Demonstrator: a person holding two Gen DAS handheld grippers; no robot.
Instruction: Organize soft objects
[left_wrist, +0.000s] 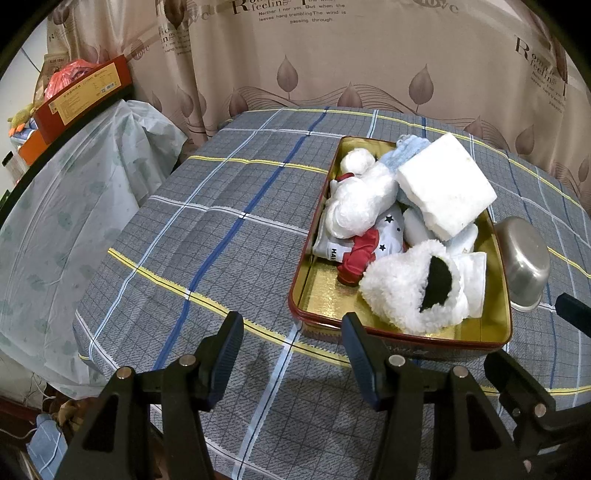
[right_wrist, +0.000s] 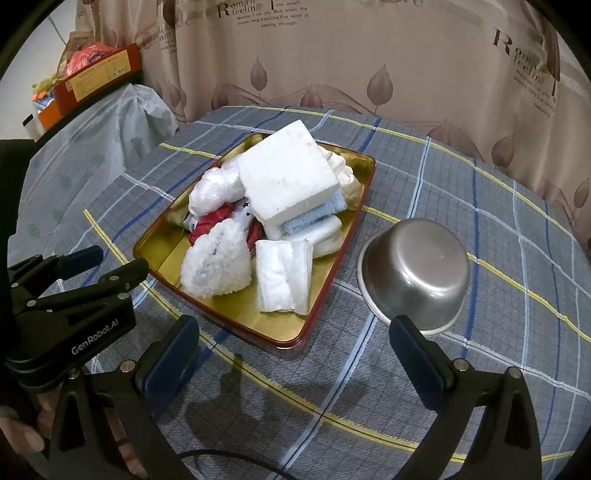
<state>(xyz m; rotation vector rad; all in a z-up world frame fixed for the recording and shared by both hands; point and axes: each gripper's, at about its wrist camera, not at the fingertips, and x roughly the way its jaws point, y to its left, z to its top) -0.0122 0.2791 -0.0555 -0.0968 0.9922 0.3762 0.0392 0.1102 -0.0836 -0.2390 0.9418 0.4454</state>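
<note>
- A shallow gold-lined tin with a dark red rim sits on the table, and it holds a loose heap of soft objects. This tin is the landmark for everything below.
- Inside the tin, nearest its front edge, lies a fluffy white slipper with a dark opening, and a folded white cloth touches its side.
- Behind these, toward the tin's far end, sit a red scrunched fabric, a star-printed cloth, a white plush toy and pale blue knitwear.
- A white foam block rests tilted on top of the heap.
- The tin's long axis runs away from both cameras, front edge to far edge.
- The left gripper hovers just before the tin's front left corner, jaws released and holding nothing.
- The right gripper hovers before the tin's front right corner, jaws spread wide and holding nothing.
- Judged from these views, both are about equally near the slipper and cloth.
- An upturned steel bowl stands just beside the tin's right side.
- A grey plaid tablecloth covers the table around the tin.
</note>
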